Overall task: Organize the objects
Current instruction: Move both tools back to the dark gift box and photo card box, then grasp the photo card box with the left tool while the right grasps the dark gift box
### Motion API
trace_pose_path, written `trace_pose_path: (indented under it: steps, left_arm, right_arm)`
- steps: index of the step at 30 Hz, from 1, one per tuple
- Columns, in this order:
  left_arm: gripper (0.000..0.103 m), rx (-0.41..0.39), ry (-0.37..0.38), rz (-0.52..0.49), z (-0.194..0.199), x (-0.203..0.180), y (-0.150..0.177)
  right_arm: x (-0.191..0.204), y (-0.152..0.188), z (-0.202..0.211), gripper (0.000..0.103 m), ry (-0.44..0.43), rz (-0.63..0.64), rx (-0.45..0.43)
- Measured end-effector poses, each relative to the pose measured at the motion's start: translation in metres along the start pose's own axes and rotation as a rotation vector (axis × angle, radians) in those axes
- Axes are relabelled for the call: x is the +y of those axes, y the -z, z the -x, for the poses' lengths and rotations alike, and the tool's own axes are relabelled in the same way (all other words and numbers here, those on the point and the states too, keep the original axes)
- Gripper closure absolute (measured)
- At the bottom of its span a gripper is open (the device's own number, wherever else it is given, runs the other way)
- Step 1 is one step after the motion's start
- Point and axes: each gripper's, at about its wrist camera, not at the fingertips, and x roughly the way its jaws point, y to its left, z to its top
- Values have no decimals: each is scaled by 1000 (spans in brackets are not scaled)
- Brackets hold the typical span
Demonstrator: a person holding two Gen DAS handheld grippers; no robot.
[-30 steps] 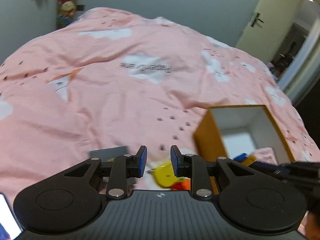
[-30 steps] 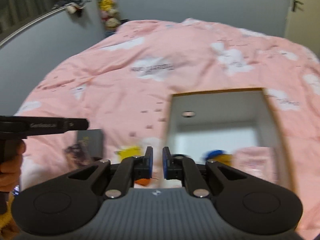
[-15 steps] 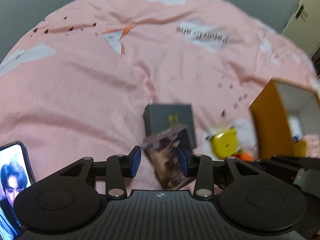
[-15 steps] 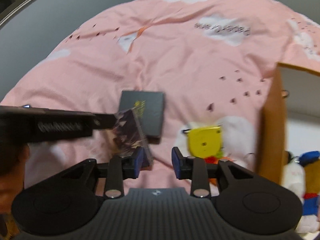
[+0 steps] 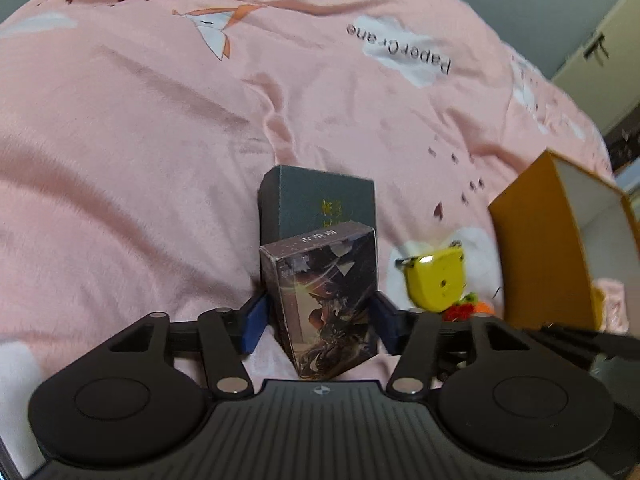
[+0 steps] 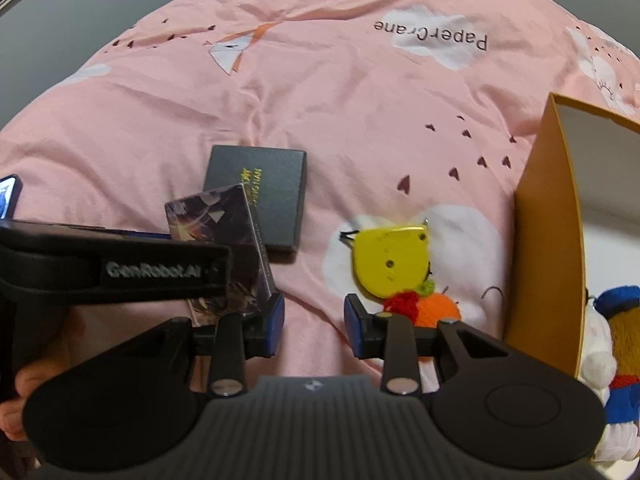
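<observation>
The picture box (image 5: 326,300) is flanked, not squeezed, by the wide-open left gripper (image 5: 320,322), in front of the dark box (image 5: 320,204). Nothing is held by the open right gripper (image 6: 314,326), near the picture box.

Open quilt (image 6: 360,120) ahead; orange box (image 6: 544,240) blocks right, dark box (image 6: 260,196), yellow toy (image 6: 390,258) flank gap.

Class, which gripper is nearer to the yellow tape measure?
Right. The right gripper hovers open just below the yellow tape measure; the left gripper sits farther left, straddling the illustrated card box.
</observation>
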Motion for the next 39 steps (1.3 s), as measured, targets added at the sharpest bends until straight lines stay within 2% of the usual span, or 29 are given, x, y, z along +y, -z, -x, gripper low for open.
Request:
trace_pose_path:
  steps: [2, 5, 7, 15, 30, 33, 35, 39]
  left_arm:
    - [56, -22, -6, 23, 6, -3, 3]
    - [67, -51, 14, 0, 10, -13, 6]
    - [70, -65, 31, -25, 12, -18, 7]
    - [70, -75, 101, -94, 5, -29, 9]
    - [70, -78, 85, -165, -9, -35, 11]
    - [72, -98, 85, -164, -1, -34, 13]
    - [77, -117, 88, -158, 8, -34, 13]
    - [78, -181, 94, -148, 29, -34, 9]
  right_arm:
    - [-1, 0, 0, 69, 6, -6, 0]
    - [-1, 2, 0, 69, 22, -5, -6]
    - [-1, 2, 2, 69, 52, 3, -14]
    - [-10, 4, 5, 69, 88, -24, -29]
    - [-10, 6, 8, 69, 107, -35, -35]
    - [-10, 6, 10, 69, 96, -37, -43]
    - [-9, 5, 13, 69, 93, -34, -57]
    - [-9, 0, 20, 69, 62, -54, -90]
